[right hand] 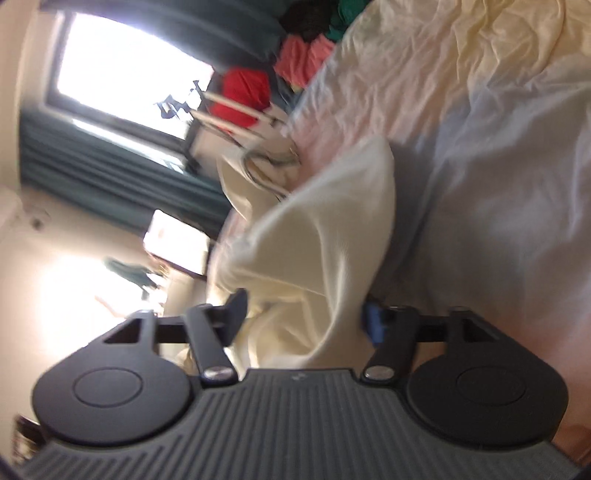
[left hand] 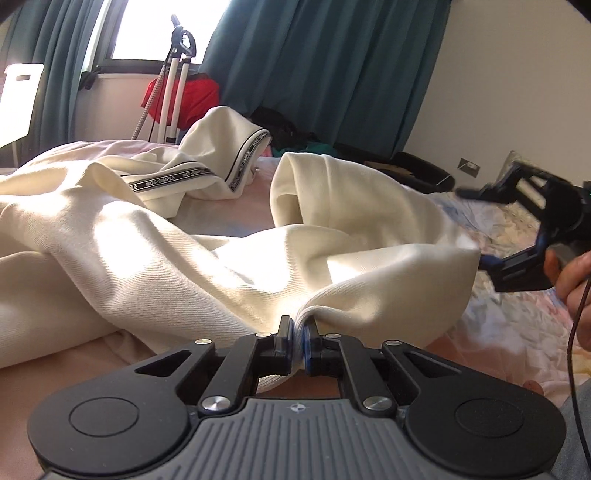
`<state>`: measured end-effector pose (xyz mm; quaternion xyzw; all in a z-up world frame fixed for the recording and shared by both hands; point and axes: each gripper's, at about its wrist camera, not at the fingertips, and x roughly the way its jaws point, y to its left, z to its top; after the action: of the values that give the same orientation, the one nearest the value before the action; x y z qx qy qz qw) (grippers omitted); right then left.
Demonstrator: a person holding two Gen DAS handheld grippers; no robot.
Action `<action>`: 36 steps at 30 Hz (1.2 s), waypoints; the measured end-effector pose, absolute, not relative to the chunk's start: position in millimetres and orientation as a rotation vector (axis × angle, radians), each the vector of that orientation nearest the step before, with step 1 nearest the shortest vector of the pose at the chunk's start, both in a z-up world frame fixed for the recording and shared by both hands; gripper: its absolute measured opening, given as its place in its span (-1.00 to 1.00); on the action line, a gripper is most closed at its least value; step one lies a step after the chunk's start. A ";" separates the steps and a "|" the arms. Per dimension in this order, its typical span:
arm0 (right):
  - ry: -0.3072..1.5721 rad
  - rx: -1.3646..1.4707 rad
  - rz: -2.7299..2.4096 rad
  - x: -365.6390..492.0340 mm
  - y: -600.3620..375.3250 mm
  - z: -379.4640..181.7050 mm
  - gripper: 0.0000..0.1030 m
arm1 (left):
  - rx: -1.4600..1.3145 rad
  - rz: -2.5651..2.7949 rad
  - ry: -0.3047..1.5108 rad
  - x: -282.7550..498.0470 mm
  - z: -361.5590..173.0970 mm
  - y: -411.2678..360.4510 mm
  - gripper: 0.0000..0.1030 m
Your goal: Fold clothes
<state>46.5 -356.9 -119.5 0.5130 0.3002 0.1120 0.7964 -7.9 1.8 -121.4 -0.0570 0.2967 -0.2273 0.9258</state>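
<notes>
Cream garment [left hand: 229, 254], on bed [left hand: 517, 332]: left gripper [left hand: 297, 341] jaws pinching hem; right gripper [right hand: 303, 319] jaws wide, cloth between. Step: gripping corners. Next: close right.

My left wrist camera sits low, just behind its fingers [left hand: 285, 341], looking level across the bed [left hand: 517, 325] toward the window [left hand: 162, 26] and curtains [left hand: 325, 66]. The garment [left hand: 221, 258] fills the view right ahead of the fingertips, very close. Off to the right of those fingers I see the right gripper [left hand: 476, 227] from the side. My right wrist camera is rolled on its side: the bed [right hand: 498, 166] runs up the right of the picture, and the window [right hand: 122, 74] lies beyond the left finger [right hand: 234, 314]. It is blurred. Both views share the garment [right hand: 314, 240], bed, window, curtains [right hand: 110, 177] and red cloth [left hand: 195, 99] [right hand: 243, 92].
</notes>
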 end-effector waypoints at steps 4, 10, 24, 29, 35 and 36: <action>0.565 1.206 0.175 50.5 -386.8 -124.7 0.41 | -0.141 -0.417 0.630 -9.9 -119.9 9.1 -0.88; 0.664 1.244 0.052 106.1 -422.7 -160.4 0.30 | -0.271 -0.335 0.601 -6.9 -111.4 29.1 -0.88; 0.662 1.033 0.069 209.9 -384.1 -189.7 -0.83 | -0.371 -0.386 0.587 8.0 -117.2 39.2 -0.88; 0.305 0.955 -0.024 170.7 -417.8 -124.7 -0.84 | -0.364 -0.513 0.490 -2.1 -105.5 26.5 -0.87; 0.173 0.812 -0.357 104.4 -468.7 -112.8 -0.83 | -0.309 -0.570 0.474 -6.2 -100.5 1.5 -0.69; 0.226 0.799 -0.405 101.0 -476.0 -121.4 -0.83 | -0.287 -0.567 0.492 -5.7 -102.1 -2.1 -0.68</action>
<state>101.0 -476.0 -121.4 0.3855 0.1091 -0.1954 0.8951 -5.7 -2.1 -102.1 -0.1397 0.2396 -0.2761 0.9202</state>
